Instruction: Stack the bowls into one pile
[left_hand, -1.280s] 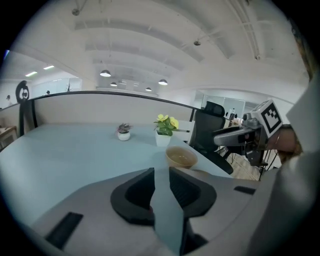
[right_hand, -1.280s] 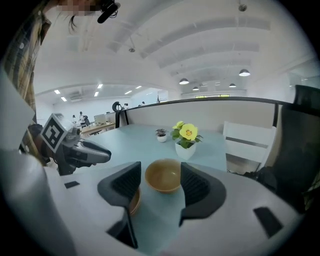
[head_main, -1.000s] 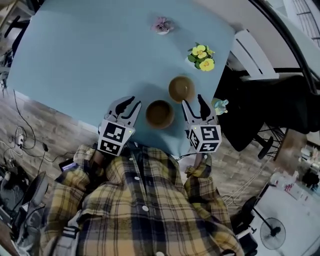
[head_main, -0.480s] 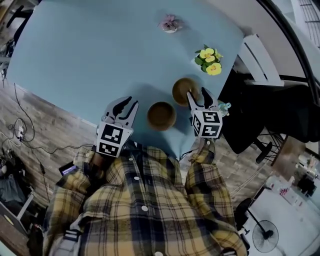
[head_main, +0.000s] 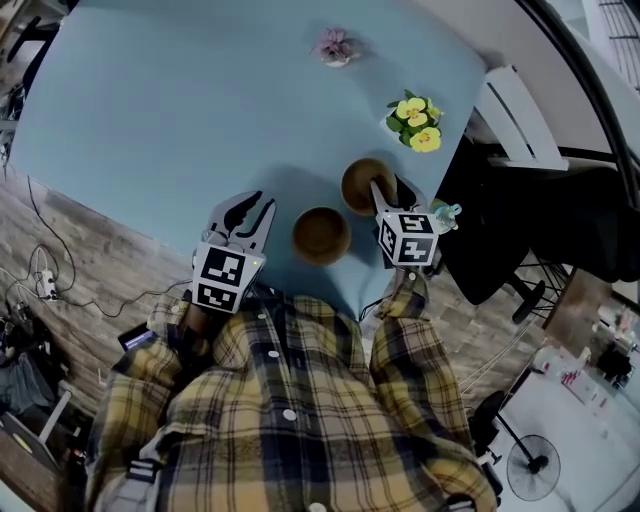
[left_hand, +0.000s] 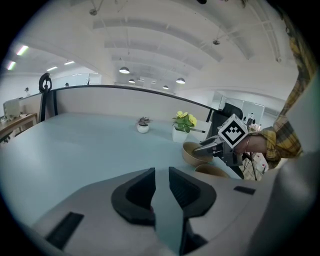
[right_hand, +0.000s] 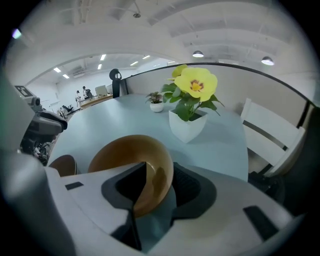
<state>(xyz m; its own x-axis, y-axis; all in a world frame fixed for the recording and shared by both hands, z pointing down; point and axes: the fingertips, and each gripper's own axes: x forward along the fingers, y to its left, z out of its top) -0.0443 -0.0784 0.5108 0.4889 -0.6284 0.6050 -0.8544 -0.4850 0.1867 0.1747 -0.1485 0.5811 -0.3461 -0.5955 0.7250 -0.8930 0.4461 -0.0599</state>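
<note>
Two brown bowls sit apart on the light blue table (head_main: 180, 110): the near bowl (head_main: 320, 235) (left_hand: 212, 171) (right_hand: 64, 165) and the far bowl (head_main: 360, 183) (left_hand: 192, 152) (right_hand: 127, 155). My right gripper (head_main: 385, 185) (right_hand: 159, 172) straddles the far bowl's right rim, one jaw inside and one outside. Its jaws are closing, and a gap still shows at the inner pad. My left gripper (head_main: 262, 203) (left_hand: 161, 175) hovers over the table left of the near bowl. Its jaws stand slightly apart with nothing between them.
A white pot of yellow flowers (head_main: 412, 118) (right_hand: 190, 107) stands just beyond the far bowl. A small potted plant (head_main: 335, 47) sits at the table's far side. The table's right edge and a white chair (head_main: 520, 110) lie close to my right gripper.
My right gripper has moved forward and down from the table's near edge onto the far bowl's rim, and its jaws have narrowed. The left gripper and near bowl have stayed put.
</note>
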